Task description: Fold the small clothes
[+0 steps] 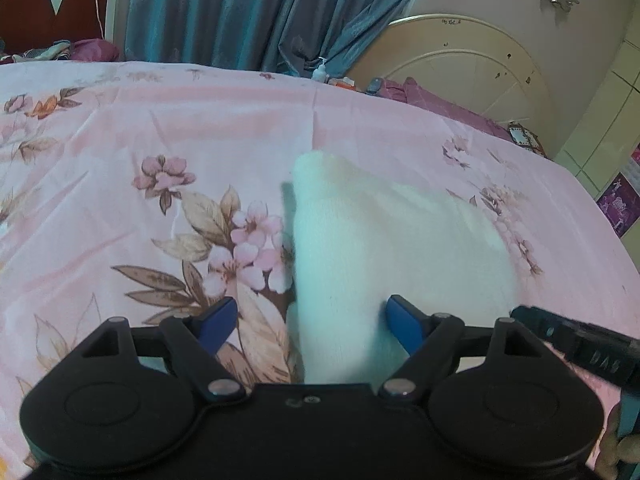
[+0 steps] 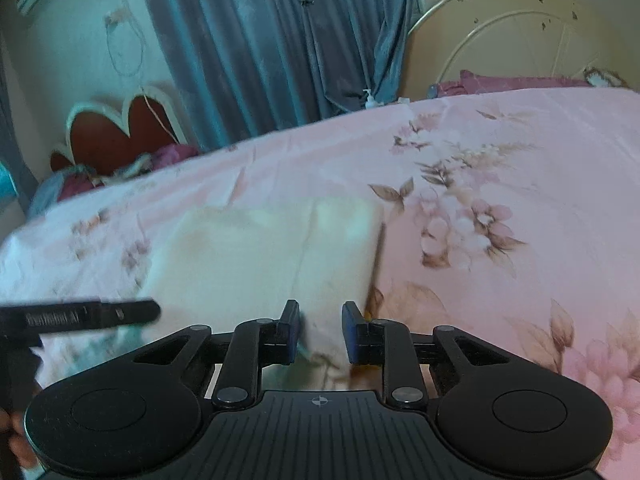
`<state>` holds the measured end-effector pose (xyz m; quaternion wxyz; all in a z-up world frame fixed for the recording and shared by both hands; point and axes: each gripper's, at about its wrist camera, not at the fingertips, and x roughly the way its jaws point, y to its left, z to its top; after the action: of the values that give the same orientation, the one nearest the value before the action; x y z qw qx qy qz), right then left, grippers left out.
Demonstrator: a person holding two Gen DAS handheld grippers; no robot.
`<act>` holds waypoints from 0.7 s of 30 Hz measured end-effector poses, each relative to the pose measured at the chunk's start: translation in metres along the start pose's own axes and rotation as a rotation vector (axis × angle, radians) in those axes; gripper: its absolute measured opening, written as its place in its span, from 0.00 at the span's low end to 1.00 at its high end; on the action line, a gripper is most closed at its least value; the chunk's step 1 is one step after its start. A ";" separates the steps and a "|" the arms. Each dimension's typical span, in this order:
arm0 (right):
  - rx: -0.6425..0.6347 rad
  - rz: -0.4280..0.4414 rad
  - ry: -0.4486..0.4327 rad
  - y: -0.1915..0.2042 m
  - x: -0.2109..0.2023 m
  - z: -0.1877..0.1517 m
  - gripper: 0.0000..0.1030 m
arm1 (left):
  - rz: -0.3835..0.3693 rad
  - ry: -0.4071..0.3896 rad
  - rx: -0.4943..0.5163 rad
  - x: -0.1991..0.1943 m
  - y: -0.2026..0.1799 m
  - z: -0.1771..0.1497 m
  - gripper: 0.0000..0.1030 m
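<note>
1. Lying on the pink floral bedsheet (image 1: 120, 128) was a white cloth (image 1: 360, 240), partly folded.
2. Left gripper (image 1: 310, 320) stood released, spread wide.
3. Right gripper (image 2: 320, 332) straddled the cloth's edge, pads not pressing.

Teal curtains (image 1: 256, 8) hang behind the pink floral bedsheet (image 1: 120, 128), beside a cream headboard (image 1: 472, 64).

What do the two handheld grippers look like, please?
Both are matte black plastic. The left gripper and the right gripper each have two round discs, silver pivot pins and blue pads. The right one has a ribbed plate; white lettering marks the sides.
</note>
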<state>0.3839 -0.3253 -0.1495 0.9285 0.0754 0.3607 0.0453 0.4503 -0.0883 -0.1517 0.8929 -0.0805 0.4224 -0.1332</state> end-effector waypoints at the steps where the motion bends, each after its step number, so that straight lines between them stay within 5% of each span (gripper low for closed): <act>1: -0.017 -0.017 0.006 0.000 0.004 -0.003 0.23 | 0.001 0.004 0.005 0.002 -0.001 -0.001 0.79; 11: 0.142 0.062 -0.004 -0.016 -0.020 -0.004 0.24 | 0.014 -0.030 0.050 -0.021 -0.006 -0.008 0.78; 21: 0.185 0.102 0.079 -0.003 -0.062 -0.058 0.24 | -0.039 0.070 0.053 -0.044 0.013 -0.061 0.77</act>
<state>0.2987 -0.3304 -0.1512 0.8990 0.1773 0.3956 0.0616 0.3782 -0.0642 -0.1612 0.8768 -0.0604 0.4479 -0.1643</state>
